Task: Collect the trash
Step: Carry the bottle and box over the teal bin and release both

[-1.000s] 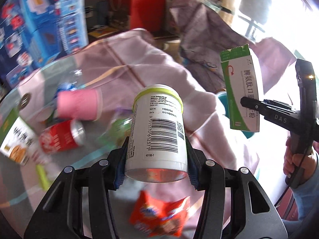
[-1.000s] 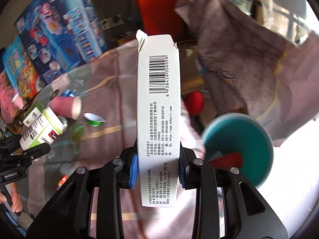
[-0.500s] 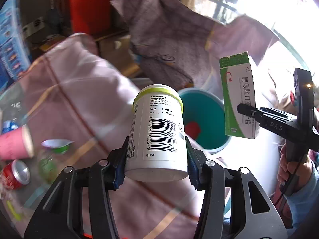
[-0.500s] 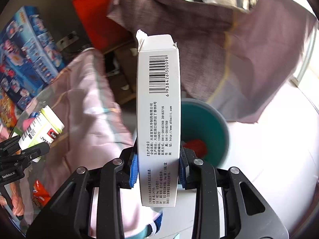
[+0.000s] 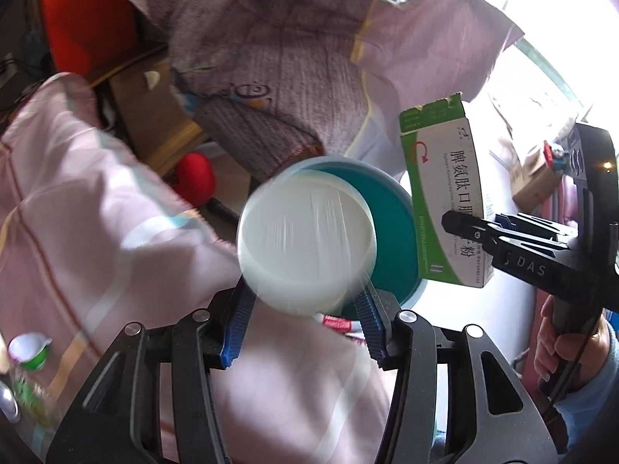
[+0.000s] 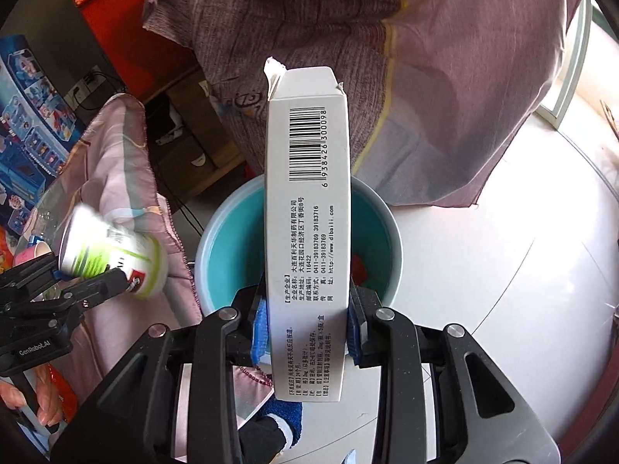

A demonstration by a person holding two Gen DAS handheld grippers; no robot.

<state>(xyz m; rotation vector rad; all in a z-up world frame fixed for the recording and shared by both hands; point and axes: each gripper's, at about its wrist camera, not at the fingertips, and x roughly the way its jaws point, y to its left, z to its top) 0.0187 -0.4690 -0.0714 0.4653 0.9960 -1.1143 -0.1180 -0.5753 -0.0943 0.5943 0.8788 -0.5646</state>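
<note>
A white bottle (image 5: pixel 305 239) with a green band sits between the blue pads of my left gripper (image 5: pixel 303 301), which is shut on it. The bottle is blurred and tipped, its base facing the camera; in the right wrist view the bottle (image 6: pixel 112 255) leans cap-first toward the bin. My right gripper (image 6: pixel 305 321) is shut on a white and green medicine box (image 6: pixel 307 232), held upright above the teal bin (image 6: pixel 216 232). That box (image 5: pixel 441 193) and the right gripper (image 5: pixel 464 228) hang over the bin (image 5: pixel 390 224). Something red (image 6: pixel 358 266) lies inside.
A pink cloth (image 5: pixel 77 212) covers the table left of the bin, with a green yoghurt cup (image 5: pixel 29 350) on it. A grey-purple cloth (image 5: pixel 271 38) hangs behind the bin. A red ball (image 5: pixel 193 181) lies on the floor. White floor (image 6: pixel 503 270) spreads to the right.
Both grippers have swung away from the littered table to the teal bin. The bottle, upright before, has tipped in the left gripper so its base shows. The box is held as before.
</note>
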